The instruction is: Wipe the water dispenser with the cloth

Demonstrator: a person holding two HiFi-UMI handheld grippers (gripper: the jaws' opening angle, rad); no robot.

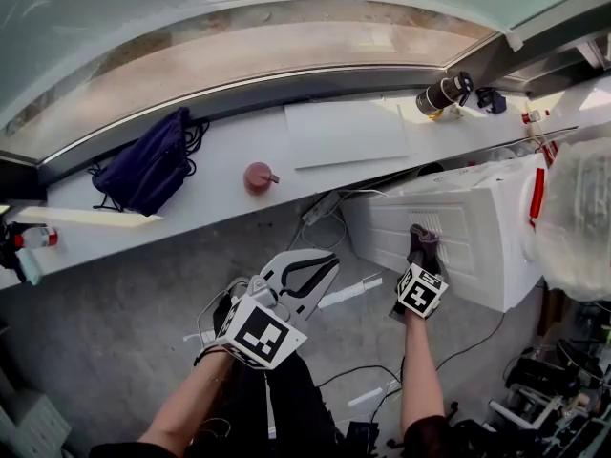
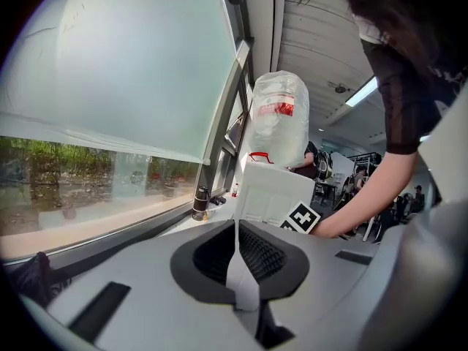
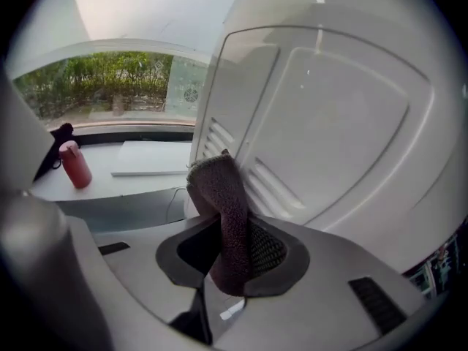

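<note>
The white water dispenser [image 1: 477, 222] stands at the right, and its clear bottle [image 1: 578, 213] is wrapped in plastic. My right gripper [image 1: 421, 259] is shut on a dark brown cloth [image 1: 423, 240] and presses it against the vented side panel. In the right gripper view the cloth [image 3: 221, 203] sticks up from between the jaws and touches the panel [image 3: 329, 123] beside the louvres. My left gripper [image 1: 318, 267] hangs over the grey floor left of the dispenser, shut with nothing in it. In the left gripper view, that gripper [image 2: 239, 265] points at the dispenser [image 2: 269, 192].
A white ledge [image 1: 220, 208] under the window carries a purple bag [image 1: 148, 165], a pink cup [image 1: 258, 176], a white board [image 1: 348, 132] and a black flask [image 1: 441, 93]. A power strip [image 1: 322, 206] and cables [image 1: 368, 375] lie on the floor. Equipment clutters the lower right.
</note>
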